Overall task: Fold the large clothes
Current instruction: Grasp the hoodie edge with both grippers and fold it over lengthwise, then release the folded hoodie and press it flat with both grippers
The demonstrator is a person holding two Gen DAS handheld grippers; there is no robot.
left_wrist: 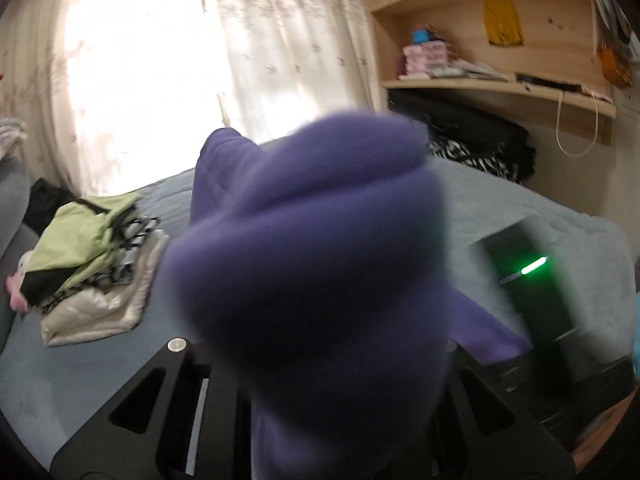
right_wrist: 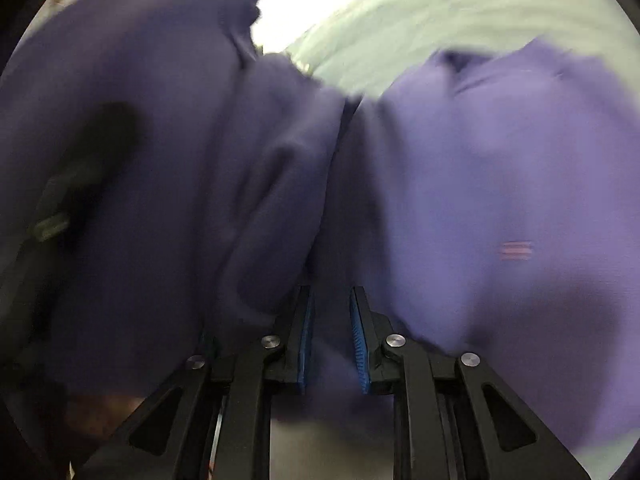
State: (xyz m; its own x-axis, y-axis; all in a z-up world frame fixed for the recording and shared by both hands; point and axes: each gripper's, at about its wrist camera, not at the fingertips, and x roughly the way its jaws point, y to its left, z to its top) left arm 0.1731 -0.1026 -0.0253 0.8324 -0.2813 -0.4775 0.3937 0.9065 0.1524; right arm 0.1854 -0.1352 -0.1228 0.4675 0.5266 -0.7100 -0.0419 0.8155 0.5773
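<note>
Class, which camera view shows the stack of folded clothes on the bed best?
The left wrist view: the stack of folded clothes, light green on top and white beneath, lies on the blue-grey bed. The right wrist view shows none of it, only purple garment.

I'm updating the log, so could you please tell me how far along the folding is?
Done: a stack of folded clothes sits on the bed. In hand: the purple garment, bunched over the left gripper and between the right gripper fingers, not yet flat or folded. Left: a dark pile behind the bed.
</note>
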